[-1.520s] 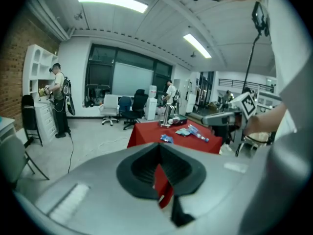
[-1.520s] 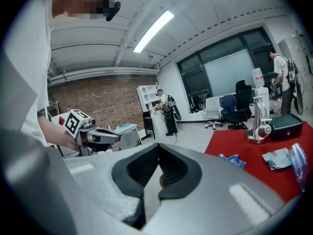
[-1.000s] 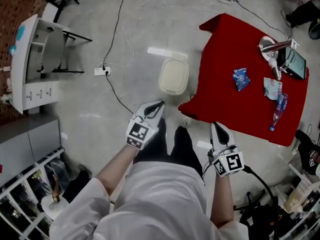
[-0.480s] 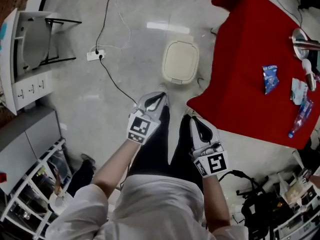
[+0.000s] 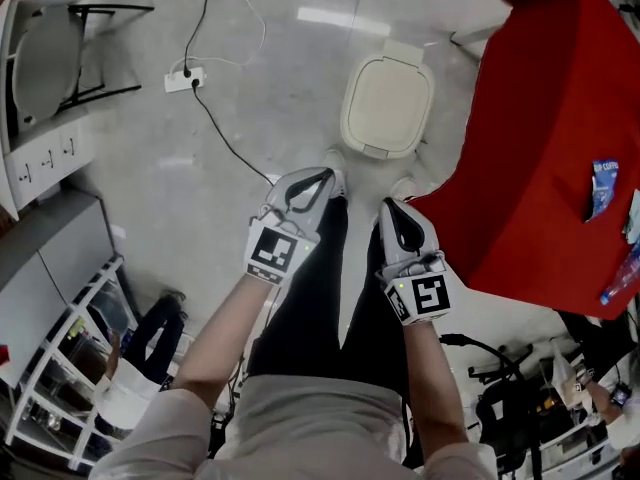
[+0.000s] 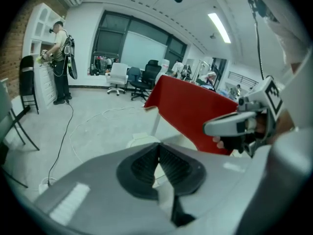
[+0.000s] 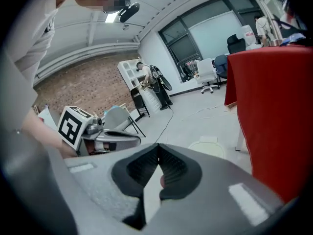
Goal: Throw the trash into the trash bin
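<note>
Floor (image 5: 220,198): grey, crossed by a cable to a power strip (image 5: 185,76)

Table (image 5: 545,118): red-draped, seen at the right, its far side cut off by the frame edge

Bin (image 5: 388,106): stood on the floor just beside the table's near corner, lid down, ahead of both claws

Left claw (image 5: 322,175) and right claw (image 5: 395,210): held low, side by side over the legs (image 5: 340,308), pointed forward and down. In each the jaws are seen pressed together, with nothing gripped

Trash not yet picked up. A blue packet (image 5: 603,188) is laid on the table top, well apart from the claws, ahead and to the right; its long axis is judged to run roughly away from the person. A bottle (image 5: 618,283) is glimpsed closer to the table's near edge, lying slantwise and partly cut by the frame

The right claw is judged the nearer to both – its jaws would have to be opened before any grasp

Hard to make out: the trash is shown in neither gripper view, since the table is seen only side-on there. A pale scrap at the right edge beside the packet cannot be identified, and whether the bin has a pedal cannot be told
</note>
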